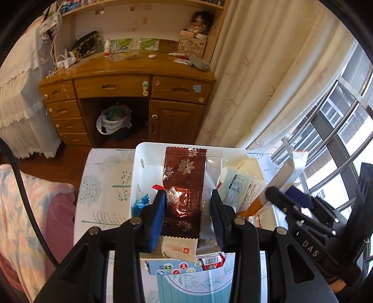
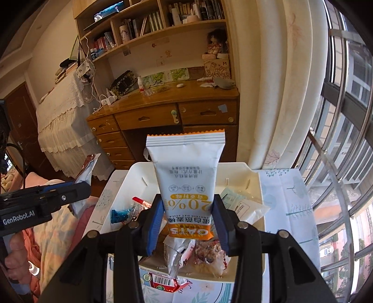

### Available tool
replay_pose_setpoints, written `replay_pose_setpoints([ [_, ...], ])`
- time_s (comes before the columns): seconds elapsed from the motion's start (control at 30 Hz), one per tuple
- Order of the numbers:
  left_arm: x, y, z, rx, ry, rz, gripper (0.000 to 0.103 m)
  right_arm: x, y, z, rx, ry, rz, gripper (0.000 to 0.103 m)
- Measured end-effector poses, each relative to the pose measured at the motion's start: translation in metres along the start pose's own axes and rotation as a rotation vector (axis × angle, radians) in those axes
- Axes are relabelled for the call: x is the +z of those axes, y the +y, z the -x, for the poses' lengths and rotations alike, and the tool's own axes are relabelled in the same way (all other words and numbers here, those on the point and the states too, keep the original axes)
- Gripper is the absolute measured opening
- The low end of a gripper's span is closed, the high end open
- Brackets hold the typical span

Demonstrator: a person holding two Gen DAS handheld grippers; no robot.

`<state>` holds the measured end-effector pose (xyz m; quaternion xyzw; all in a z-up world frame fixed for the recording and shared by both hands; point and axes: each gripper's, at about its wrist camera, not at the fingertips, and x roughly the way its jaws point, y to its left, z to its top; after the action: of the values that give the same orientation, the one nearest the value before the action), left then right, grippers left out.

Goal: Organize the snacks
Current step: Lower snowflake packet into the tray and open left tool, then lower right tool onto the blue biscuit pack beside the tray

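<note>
Wooden desk (image 1: 130, 70) upper centre of the left view, drawers down its left side, cupboard door (image 1: 174, 123) on its right. Bin with a white plastic bag (image 1: 114, 121) in the desk's knee gap. Doll (image 1: 200, 21) on a patterned box (image 1: 192, 47) at the desk's back right. Bookshelf (image 2: 163, 21) above in the right view. Cream curtain (image 1: 268, 70) right of the desk, window bars (image 2: 338, 139) far right. Lace cover (image 1: 21, 93) at left.

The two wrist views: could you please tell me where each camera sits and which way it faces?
Left wrist: on the left hand-held gripper, facing down over the white bin; its fingers clamp a brown snowflake packet.
Right wrist: on the right hand-held gripper, clamping a white oat packet; a hand shows.
Shared: bin, wooden desk.
</note>
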<state>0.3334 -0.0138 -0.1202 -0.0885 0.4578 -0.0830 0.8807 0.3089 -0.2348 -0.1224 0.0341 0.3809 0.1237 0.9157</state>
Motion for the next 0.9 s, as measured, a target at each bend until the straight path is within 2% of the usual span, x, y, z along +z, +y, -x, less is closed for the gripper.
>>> replay_pose_setpoints([
  [0.03, 0.000, 0.001, -0.002, -0.002, 0.004, 0.005, 0.041, -0.001, -0.002, -0.001, 0.011, 0.010, -0.006, 0.045],
  [0.07, 0.000, 0.002, -0.003, -0.001, 0.007, 0.013, 0.053, -0.002, -0.003, -0.002, 0.016, 0.019, -0.014, 0.052],
  [0.1, 0.000, 0.002, -0.002, 0.001, 0.003, 0.019, 0.059, -0.004, -0.004, -0.003, 0.016, 0.024, -0.020, 0.060],
  [0.17, 0.000, 0.003, 0.000, 0.005, -0.004, 0.023, 0.061, -0.005, -0.005, -0.003, 0.020, 0.024, -0.025, 0.063],
  [0.3, -0.003, 0.007, 0.009, 0.008, -0.006, 0.036, 0.071, -0.009, -0.004, 0.000, 0.027, 0.029, -0.033, 0.065],
  [0.4, -0.006, 0.012, 0.019, 0.009, -0.008, 0.050, 0.072, -0.011, -0.003, 0.006, 0.028, 0.028, -0.040, 0.069],
  [0.7, -0.022, 0.027, 0.060, 0.012, -0.028, 0.066, 0.077, -0.021, 0.006, 0.024, 0.041, 0.038, -0.089, 0.071],
  [0.8, -0.031, 0.034, 0.077, 0.006, -0.038, 0.068, 0.080, -0.025, 0.011, 0.032, 0.050, 0.035, -0.121, 0.079],
  [0.9, -0.039, 0.043, 0.091, -0.001, -0.039, 0.069, 0.080, -0.031, 0.016, 0.039, 0.049, 0.034, -0.146, 0.080],
])
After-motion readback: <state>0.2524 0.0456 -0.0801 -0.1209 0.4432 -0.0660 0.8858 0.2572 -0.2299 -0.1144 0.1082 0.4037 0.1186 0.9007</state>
